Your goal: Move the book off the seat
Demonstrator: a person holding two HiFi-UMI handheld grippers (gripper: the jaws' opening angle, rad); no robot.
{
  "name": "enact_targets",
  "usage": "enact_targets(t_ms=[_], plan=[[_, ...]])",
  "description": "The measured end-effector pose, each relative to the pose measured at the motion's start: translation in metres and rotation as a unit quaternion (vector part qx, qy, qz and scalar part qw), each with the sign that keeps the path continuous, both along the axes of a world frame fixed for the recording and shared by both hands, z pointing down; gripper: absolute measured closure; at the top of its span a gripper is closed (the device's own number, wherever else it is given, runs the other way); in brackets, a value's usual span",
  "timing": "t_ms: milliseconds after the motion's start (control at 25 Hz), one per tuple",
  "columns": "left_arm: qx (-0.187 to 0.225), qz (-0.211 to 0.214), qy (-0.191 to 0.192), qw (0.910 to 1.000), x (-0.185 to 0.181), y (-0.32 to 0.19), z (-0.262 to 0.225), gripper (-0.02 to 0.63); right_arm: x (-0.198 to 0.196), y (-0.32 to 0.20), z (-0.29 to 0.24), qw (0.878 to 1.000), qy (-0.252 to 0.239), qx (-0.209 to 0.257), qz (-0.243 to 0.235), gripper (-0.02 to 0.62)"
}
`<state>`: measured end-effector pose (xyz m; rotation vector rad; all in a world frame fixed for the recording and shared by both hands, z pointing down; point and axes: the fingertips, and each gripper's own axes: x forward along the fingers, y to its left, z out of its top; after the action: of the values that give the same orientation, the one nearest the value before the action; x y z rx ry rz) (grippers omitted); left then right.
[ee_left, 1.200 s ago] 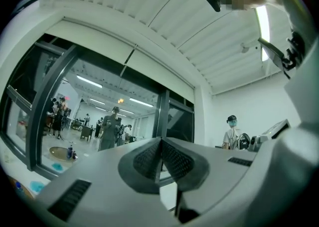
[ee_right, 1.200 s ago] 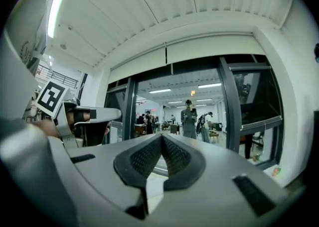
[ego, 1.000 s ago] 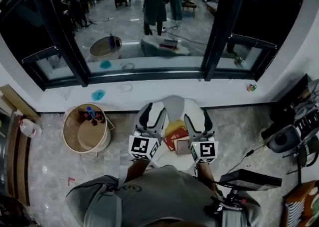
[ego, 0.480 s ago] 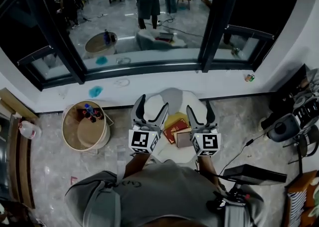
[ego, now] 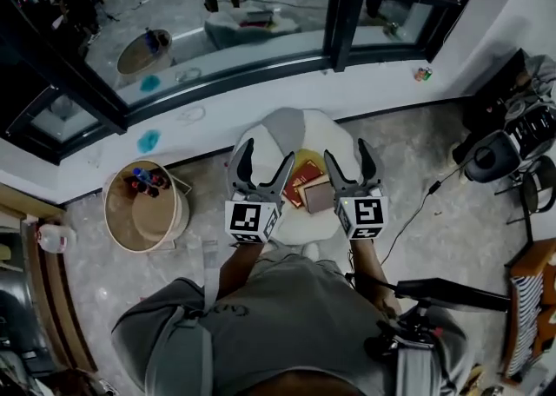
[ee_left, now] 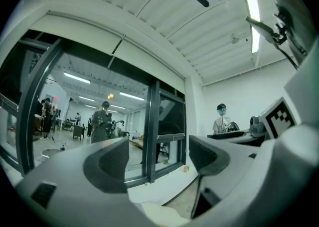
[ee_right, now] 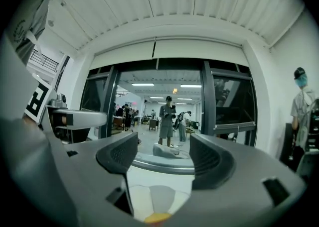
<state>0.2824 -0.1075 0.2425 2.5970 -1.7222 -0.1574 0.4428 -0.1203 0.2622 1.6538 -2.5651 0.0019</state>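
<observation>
I have nothing done yet: the book (ego: 304, 182) lies on the white seat (ego: 323, 135) below me. My left claw (ego: 263, 164) has just been opening and my right claw (ego: 349, 164) stands apart too. Both are empty, flanking the book.

The seat (ego: 291, 129) is showing white with a pale grey patch in its middle. On it are lying a dark red book (ego: 306, 186), a yellow book (ego: 306, 165) and a dull brown book (ego: 320, 198). The left claw (ego: 263, 160) and the right claw (ego: 347, 156) are showing light grey bodies with dark ribbed pads, and their cubes are carrying black-and-white square markers. The floor (ego: 408, 138) is showing grey marbling. The round tub (ego: 161, 225) is looking beige.
</observation>
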Motion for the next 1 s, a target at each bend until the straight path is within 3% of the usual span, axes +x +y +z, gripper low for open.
enact_targets(t_ms=[280,520,640,800,1000], plan=[[-0.049,0.036,-0.005,0.9982,0.03,-0.021,0.055,0.239,0.021,-0.017,0.052,0.999,0.016,-0.037,-0.012,0.279],[-0.094,0.049,-0.015,0.9942,0.053,-0.052,0.126,0.239,0.025,-0.041,0.134,0.995,0.044,-0.082,-0.03,0.279],[-0.11,0.065,-0.027,0.9915,0.074,-0.062,0.174,0.239,0.035,-0.052,0.187,0.992,0.067,-0.101,-0.03,0.276],[-0.16,0.079,-0.043,0.983,0.1,-0.068,0.253,0.239,0.05,-0.054,0.255,0.988,0.07,-0.132,-0.029,0.273],[-0.189,0.065,-0.039,0.979,0.114,-0.081,0.351,0.239,0.061,-0.062,0.349,0.981,0.075,-0.172,-0.044,0.272]])
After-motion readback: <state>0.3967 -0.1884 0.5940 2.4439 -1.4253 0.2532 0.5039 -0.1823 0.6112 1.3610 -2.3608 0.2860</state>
